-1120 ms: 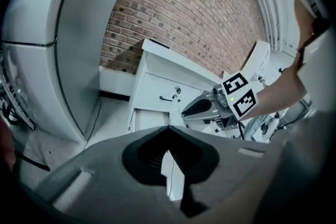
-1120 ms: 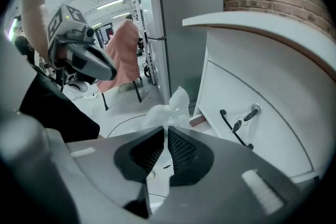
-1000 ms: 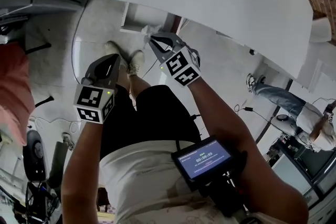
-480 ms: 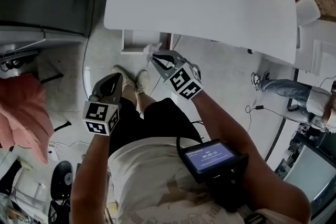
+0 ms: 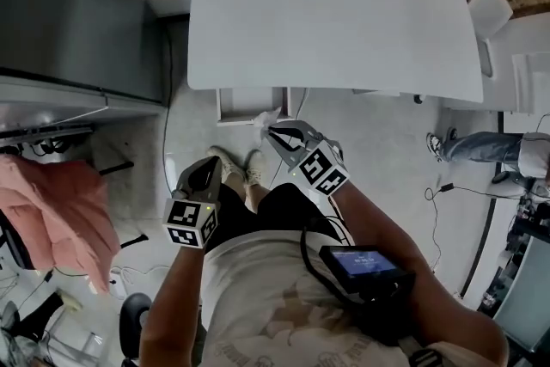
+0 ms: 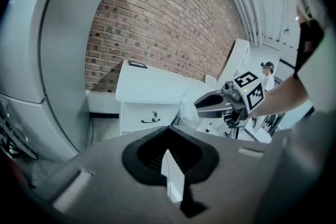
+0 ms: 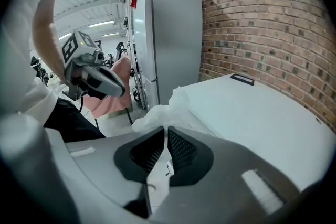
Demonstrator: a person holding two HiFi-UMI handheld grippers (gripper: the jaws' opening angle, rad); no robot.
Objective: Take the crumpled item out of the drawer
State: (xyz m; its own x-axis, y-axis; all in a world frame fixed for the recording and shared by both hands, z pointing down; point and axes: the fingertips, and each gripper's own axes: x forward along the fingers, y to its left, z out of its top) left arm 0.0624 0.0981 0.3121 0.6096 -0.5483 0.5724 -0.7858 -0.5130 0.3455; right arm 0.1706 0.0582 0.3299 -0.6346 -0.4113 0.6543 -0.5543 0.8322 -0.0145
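Observation:
My right gripper (image 5: 273,131) is shut on a crumpled white translucent item (image 5: 265,120), held in the air in front of the white drawer unit (image 5: 245,104) under the white table (image 5: 344,13). In the right gripper view the item (image 7: 168,107) bulges just past the nearly closed jaw tips of that gripper (image 7: 165,129). The left gripper view shows the same gripper (image 6: 200,105) with the item (image 6: 188,105) at its tip. My left gripper (image 5: 212,162) hangs lower left, jaws together and holding nothing; it also shows in the right gripper view (image 7: 123,93).
A tall grey cabinet (image 5: 77,4) stands at the left, with pink cloth (image 5: 60,211) below it. The drawer unit's fronts (image 6: 147,119) look closed. A brick wall (image 6: 157,23) backs the table. Another person's legs (image 5: 477,146) and a white chair (image 5: 490,13) are at the right.
Both grippers have risen from near the floor toward the table's height. The right one still holds the crumpled item; more of the tabletop is now in view.

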